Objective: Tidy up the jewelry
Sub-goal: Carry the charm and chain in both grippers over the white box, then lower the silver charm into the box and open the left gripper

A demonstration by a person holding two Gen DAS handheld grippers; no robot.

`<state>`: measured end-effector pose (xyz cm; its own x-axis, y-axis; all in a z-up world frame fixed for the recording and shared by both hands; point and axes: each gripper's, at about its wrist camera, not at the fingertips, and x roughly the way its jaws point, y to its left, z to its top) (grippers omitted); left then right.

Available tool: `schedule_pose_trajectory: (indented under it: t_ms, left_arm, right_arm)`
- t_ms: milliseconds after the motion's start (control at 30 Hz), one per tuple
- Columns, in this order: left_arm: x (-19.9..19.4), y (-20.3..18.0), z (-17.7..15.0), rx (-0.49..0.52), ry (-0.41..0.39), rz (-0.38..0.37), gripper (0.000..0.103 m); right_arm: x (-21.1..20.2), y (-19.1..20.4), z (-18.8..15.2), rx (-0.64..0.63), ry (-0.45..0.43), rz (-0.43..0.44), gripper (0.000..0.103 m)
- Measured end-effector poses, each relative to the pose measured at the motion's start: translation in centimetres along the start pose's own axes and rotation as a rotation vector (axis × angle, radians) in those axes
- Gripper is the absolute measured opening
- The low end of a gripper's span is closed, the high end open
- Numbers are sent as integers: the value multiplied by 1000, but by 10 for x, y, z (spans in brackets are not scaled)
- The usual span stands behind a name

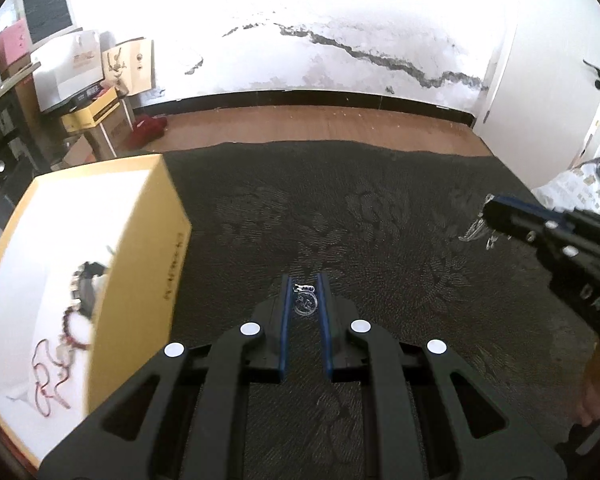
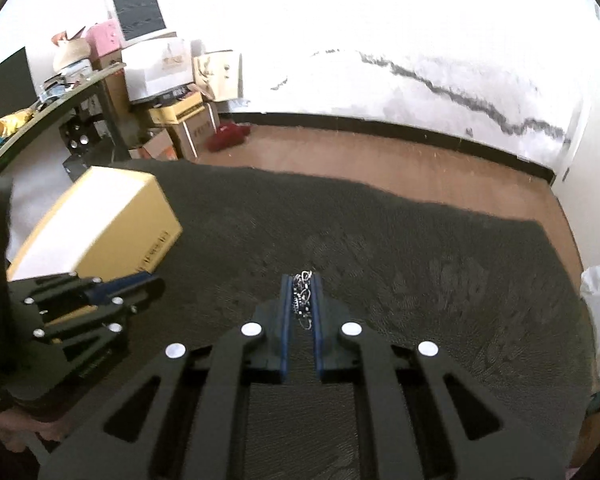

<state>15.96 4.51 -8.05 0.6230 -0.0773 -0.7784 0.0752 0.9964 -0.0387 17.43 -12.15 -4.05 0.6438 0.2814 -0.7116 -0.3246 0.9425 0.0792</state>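
Left wrist view, bottom centre: left gripper (image 1: 305, 294), jaws drawn in tight on a small clear round pendant (image 1: 305, 304) w/ metal clasp at tip end, pinched between blue pads (image 1: 285, 320), held above dark patterned cloth (image 1: 380, 220). Lower left of frame: yellow-sided box (image 1: 168, 248), white inside, open top; inside it red cord necklace (image 1: 48, 380), beaded bracelet (image 1: 76, 328) and a dark piece at the inner wall, blurred, can't tell what. Right edge, mid-height: right gripper (image 1: 490, 210) seen side-on, silvery chain (image 1: 478, 232) dangling from tip, clear of cloth. Right wrist view, bottom centre: right gripper (image 2: 302, 296), jaws closed down on same chain (image 2: 303, 296), links bunched between pads, a bit poking past tips and a bit hanging behind. Left side of that frame: left gripper (image 2: 140, 280) just below the box (image 2: 140, 216). Beyond cloth: wood floor (image 1: 320, 120), black skirting, white wall w/ long dark crack (image 1: 380, 58). Upper left: stacked cartons (image 1: 100, 112), old monitor (image 1: 46, 6), red cloth (image 1: 150, 128) on floor.
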Motion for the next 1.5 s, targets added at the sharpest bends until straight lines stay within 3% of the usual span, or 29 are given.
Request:
schedule_pose_trajectory:
  t_ms: [333, 633, 767, 1000, 1233, 1500]
  left_arm:
    - [-86, 76, 13, -41, -61, 84, 13]
    - [-127, 172, -4, -140, -78, 191, 13]
    - [-120, 208, -20, -198, -49, 214, 13]
    - [-79, 244, -50, -263, 25, 238, 13]
    - [-47, 250, -66, -271, 71, 266, 13]
    - [-39, 252, -70, -273, 87, 272, 13]
  right_arm:
    - [-63, 102, 53, -91, -64, 70, 9]
    - [-59, 215, 76, -188, -61, 167, 9]
    - [-41, 254, 75, -221, -37, 190, 9]
    - [-5, 287, 63, -249, 21, 185, 9]
    - [15, 295, 50, -272, 60, 165, 9]
    - [21, 296, 47, -278, 72, 160, 9]
